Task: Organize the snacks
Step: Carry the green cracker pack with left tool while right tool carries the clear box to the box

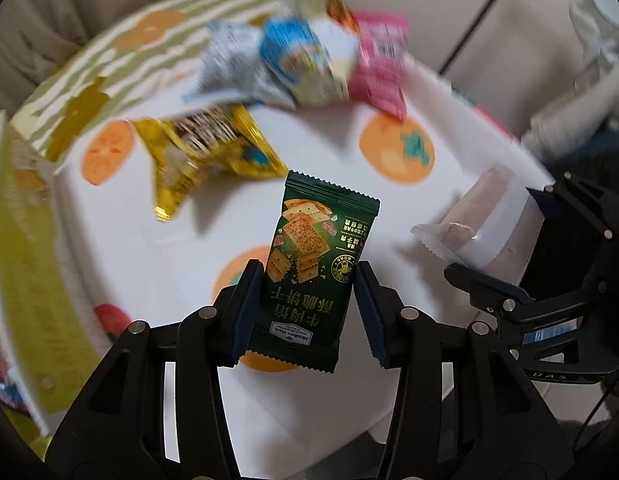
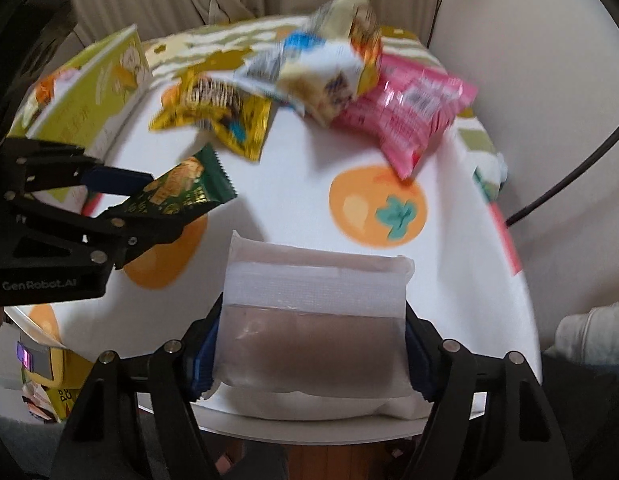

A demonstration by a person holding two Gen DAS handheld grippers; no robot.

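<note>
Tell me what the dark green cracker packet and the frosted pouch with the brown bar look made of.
Dark green cracker packet: likely printed plastic film, slight sheen, zigzag-cut top edge. Frosted pouch with brown bar: translucent matte plastic film; the bar shows dimly through, edge serrated.

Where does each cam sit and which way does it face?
Left wrist: on the left claw, facing steeply down at the table; its fingers clamp the green cracker packet; right claw at the right edge.
Right wrist: on the right claw, facing down; it grips the frosted pouch; left claw at left.
Shared: both packets, yellow packet, pink packet.
</note>
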